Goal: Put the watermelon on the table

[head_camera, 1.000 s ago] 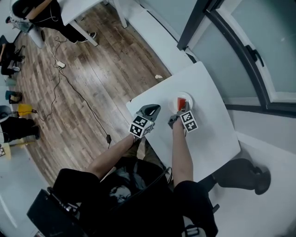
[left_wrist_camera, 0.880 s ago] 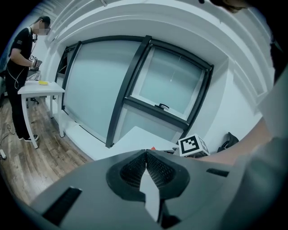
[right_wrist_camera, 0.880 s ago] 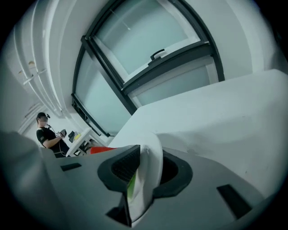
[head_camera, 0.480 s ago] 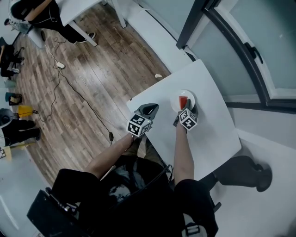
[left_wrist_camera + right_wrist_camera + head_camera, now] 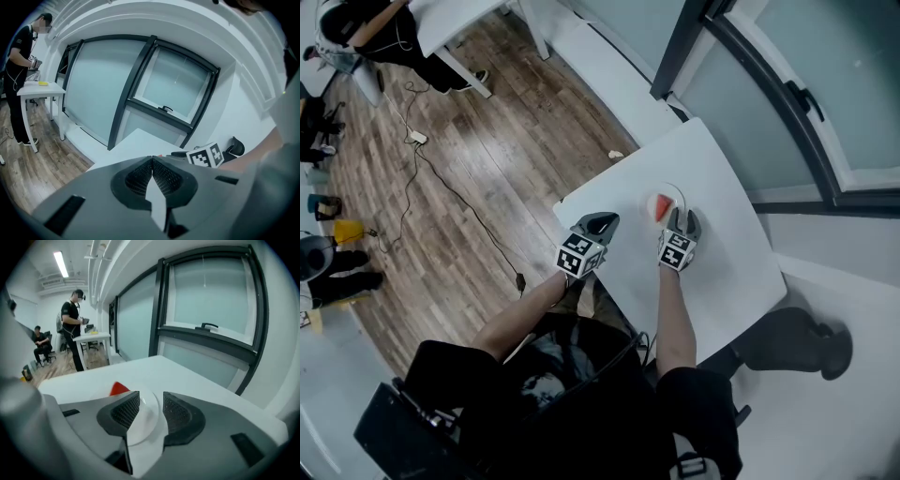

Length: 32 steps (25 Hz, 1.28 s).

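The red watermelon slice (image 5: 659, 203) lies free on the white table (image 5: 722, 253), at the left edge of a white plate (image 5: 678, 195); whether it rests on the rim or the tabletop I cannot tell. My right gripper (image 5: 682, 217) sits just behind the plate. Its jaws are opening wide, and nothing is between them. In the right gripper view the slice (image 5: 118, 388) shows left of the jaws and the plate (image 5: 146, 414) shows through the gap of the gripper (image 5: 151, 401). My left gripper (image 5: 602, 221) hovers shut and empty near the table's left edge; its closed jaws (image 5: 153, 161) point across the table.
A dark-framed window wall (image 5: 741, 56) runs behind the table. Wooden floor (image 5: 487, 159) with a cable lies to the left, below the table edge. A dark chair base (image 5: 797, 347) stands at the lower right. People stand at another white table (image 5: 91, 338) far off.
My right gripper has rolled over, lifted slightly and opened its jaws wide, letting go of the watermelon slice. The left gripper has stayed put.
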### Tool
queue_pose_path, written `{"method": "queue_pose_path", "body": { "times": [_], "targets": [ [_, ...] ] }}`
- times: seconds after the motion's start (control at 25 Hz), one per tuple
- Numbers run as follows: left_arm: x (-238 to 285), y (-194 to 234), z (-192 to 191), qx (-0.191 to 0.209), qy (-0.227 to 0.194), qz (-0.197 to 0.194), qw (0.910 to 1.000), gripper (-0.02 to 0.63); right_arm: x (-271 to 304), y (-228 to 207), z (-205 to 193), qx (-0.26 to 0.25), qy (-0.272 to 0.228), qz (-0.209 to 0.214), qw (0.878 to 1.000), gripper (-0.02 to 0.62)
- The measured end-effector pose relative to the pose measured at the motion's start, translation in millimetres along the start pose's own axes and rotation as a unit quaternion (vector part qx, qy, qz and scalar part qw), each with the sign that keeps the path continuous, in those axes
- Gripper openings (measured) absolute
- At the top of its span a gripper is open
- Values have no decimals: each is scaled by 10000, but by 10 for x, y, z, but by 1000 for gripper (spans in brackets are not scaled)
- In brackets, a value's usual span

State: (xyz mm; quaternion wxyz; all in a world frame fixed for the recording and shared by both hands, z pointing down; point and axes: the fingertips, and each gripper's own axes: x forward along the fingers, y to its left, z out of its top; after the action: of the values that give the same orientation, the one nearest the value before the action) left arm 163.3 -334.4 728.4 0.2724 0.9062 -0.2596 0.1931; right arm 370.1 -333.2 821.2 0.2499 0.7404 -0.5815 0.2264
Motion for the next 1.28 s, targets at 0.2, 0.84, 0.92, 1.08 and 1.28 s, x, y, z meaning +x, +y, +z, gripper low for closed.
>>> {"method": "queue_pose_path", "body": {
  "times": [0.2,0.84,0.92,1.08,1.28],
  "targets": [
    [-250,-267,101,227,-114,-20,9997,6,-1013,213,522,123,-966,536,9938,64],
    [-665,-1170,512,1629,-496,-368,9847,6,-2655,380,890,246,-1736,897,9804,11],
    [-655,-1173,506,1626,-473,-346,9850,6,-2664,318,905,297,-1782,856,9798,11],
    [-670,-1169,495,1650,-447,-321,9848,6,-2698,270,890,366,-1810,837,9792,11],
    [-667,-1168,477,1641,-401,-316,9851,6,-2710,285,850,388,-1782,1017,9780,11]
  ]
}}
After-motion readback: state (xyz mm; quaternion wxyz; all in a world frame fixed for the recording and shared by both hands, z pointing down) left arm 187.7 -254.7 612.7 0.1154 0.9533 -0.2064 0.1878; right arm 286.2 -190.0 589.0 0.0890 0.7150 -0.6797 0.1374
